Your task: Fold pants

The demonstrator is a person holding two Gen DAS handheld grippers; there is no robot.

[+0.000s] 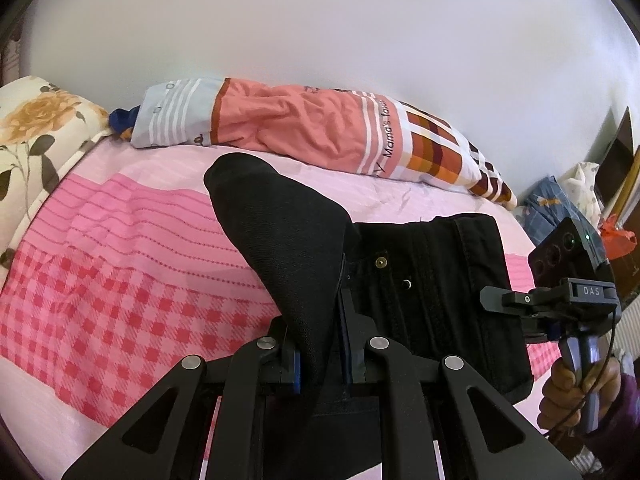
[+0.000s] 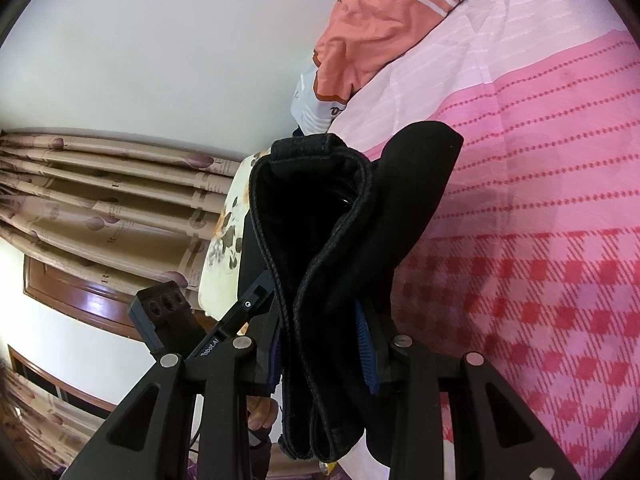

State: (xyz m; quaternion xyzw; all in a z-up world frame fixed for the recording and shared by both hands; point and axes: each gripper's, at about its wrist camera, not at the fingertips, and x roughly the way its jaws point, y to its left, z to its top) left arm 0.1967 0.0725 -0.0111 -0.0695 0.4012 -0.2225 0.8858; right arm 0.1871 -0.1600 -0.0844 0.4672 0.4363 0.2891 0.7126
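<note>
The black pants (image 1: 420, 280) hang lifted above the pink bed (image 1: 120, 280). My left gripper (image 1: 318, 356) is shut on a bunched fold of the pants, which sticks up between its blue pads. The waistband with its button (image 1: 383, 263) stretches right toward my right gripper (image 1: 532, 300), seen from outside and held in a hand. In the right wrist view my right gripper (image 2: 324, 360) is shut on the thick folded waistband of the pants (image 2: 320, 240). The left gripper's body (image 2: 168, 312) shows at lower left there.
A rolled orange and checked quilt (image 1: 320, 128) lies along the wall. A floral pillow (image 1: 36, 128) is at the far left. Clothes and a red bag (image 1: 616, 236) pile at the right. Curtains (image 2: 100, 200) and a wooden frame hang beyond the bed.
</note>
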